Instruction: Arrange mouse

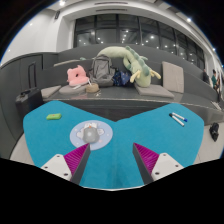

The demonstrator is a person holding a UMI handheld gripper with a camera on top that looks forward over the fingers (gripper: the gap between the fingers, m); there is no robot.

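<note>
A grey computer mouse lies on a round pale mouse mat on the teal table. It rests just ahead of my left finger, slightly left of the middle between the fingers. My gripper is open, its magenta pads spread wide, and nothing is between them.
A green-yellow block lies on the table's left part, and a blue pen at its right. Beyond the table stands a grey sofa with a pink bag, a grey backpack and a green plush toy.
</note>
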